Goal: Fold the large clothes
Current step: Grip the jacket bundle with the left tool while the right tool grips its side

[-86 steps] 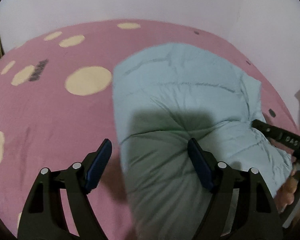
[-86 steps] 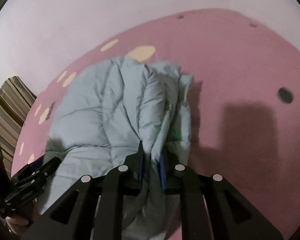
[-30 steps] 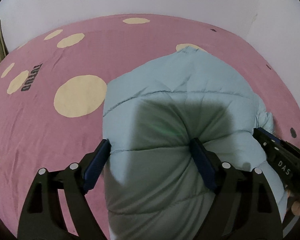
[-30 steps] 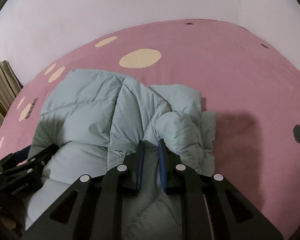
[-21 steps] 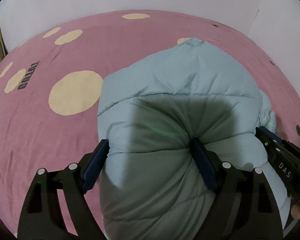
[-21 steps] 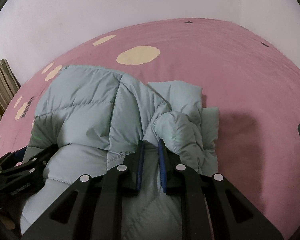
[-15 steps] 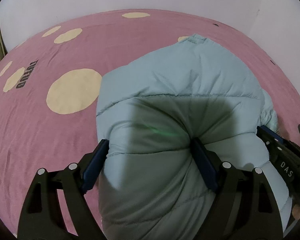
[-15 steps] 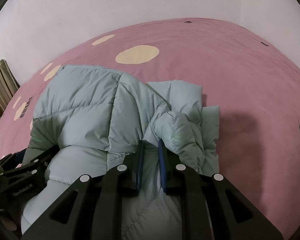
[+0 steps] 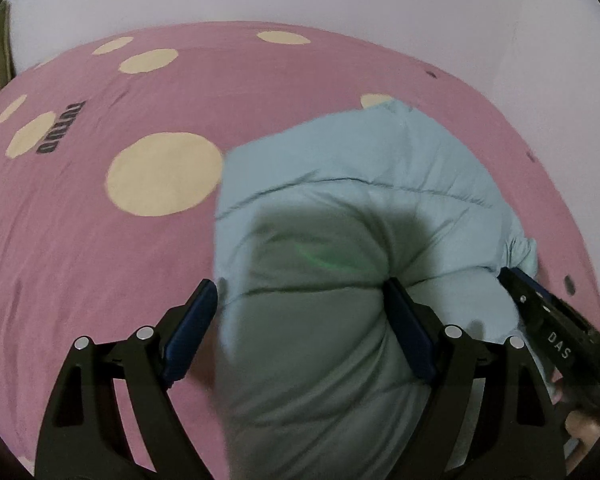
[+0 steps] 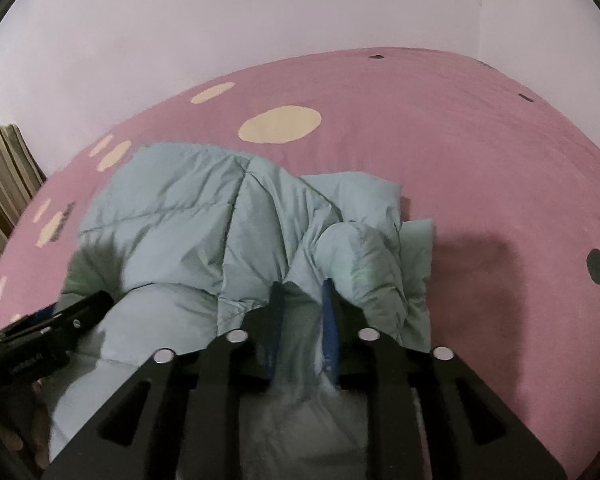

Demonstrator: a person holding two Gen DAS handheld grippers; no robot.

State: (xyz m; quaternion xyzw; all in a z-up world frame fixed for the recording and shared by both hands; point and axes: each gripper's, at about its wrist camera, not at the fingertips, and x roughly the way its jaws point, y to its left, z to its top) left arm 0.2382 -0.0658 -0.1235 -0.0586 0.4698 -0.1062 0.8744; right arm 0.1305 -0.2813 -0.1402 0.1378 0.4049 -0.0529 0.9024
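Pale lilac walls [image 10: 260, 20] close off the back of both my views, and below them a pink bedspread [image 9: 100, 260] fills nearly everything, scattered with cream dots; I see one large dot [image 9: 164, 174] on my left feed just beside the garment, and small dark dots such as the one [image 10: 599, 267] far right on my right feed. At the left edge of the right view I make out a striped cushion or stack [image 10: 4, 172], though I cannot tell which. On the spread lies the task's thing, a puffy light-blue down jacket [image 9: 360, 200], bunched into a thick quilted mound near the front of the bed, between my two tools. My left gripper [image 9: 300, 320] stands with its jaws wide apart, straddling the near end of the mound; the right blue pad [image 9: 408, 332] presses into the padding, while the left pad sits just at the jacket's edge, above the pink cloth. My right gripper [image 10: 302, 320] has its jaws drawn close together, pinching a fold of the jacket [image 10: 228, 220] between them, with a puffed roll of fabric rising just past the fingertips. Each tool shows in the other's view, low at the side, beside the jacket.
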